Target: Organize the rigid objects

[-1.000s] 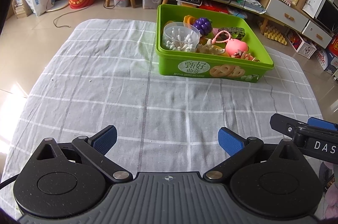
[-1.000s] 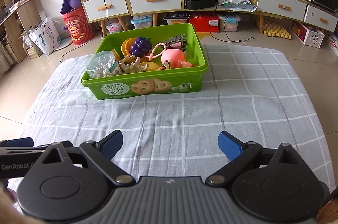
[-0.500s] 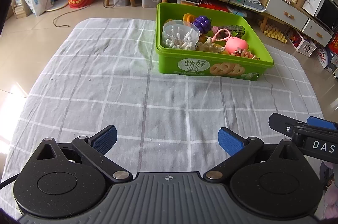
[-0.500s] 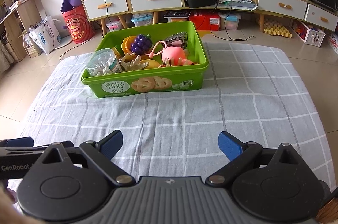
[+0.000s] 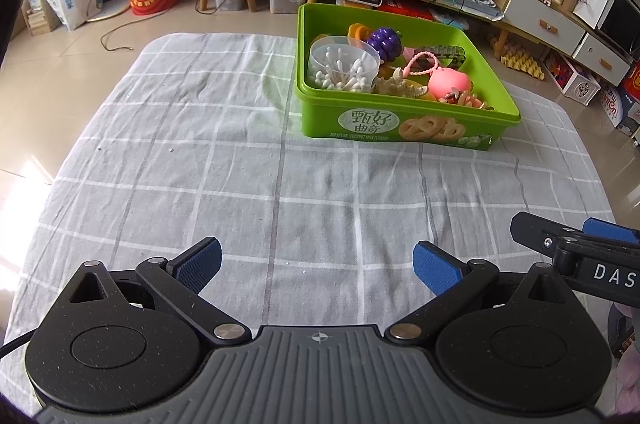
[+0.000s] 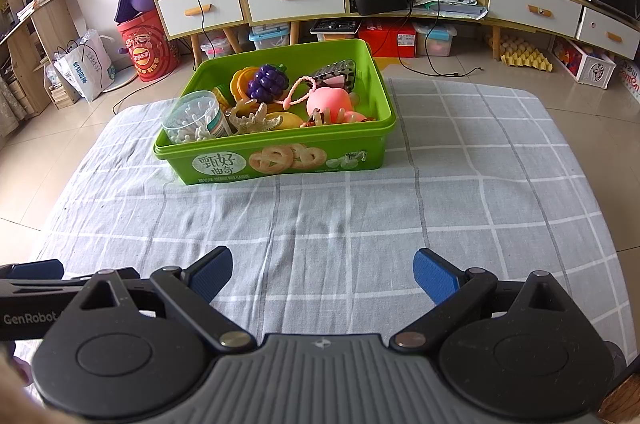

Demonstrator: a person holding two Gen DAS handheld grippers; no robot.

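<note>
On the checked cloth (image 5: 240, 183), green bin (image 5: 404, 127) sits well ahead, toys heaped inside. Left gripper (image 5: 317, 262) and right gripper (image 6: 323, 270) hover empty, jaws spread. Risk: a careless reach snags the pink loop (image 6: 298, 91), tipping the cotton-swab jar (image 6: 196, 117).

The green box (image 6: 276, 159) carries a label on its front wall with large Chinese characters, 甄好曲奇, beside pictures of cookies; the small print under them is too fine to read. The left gripper's (image 6: 24, 316) arm reads "GenRobot". The right gripper's (image 5: 612, 272) arm shows "DAS".
</note>
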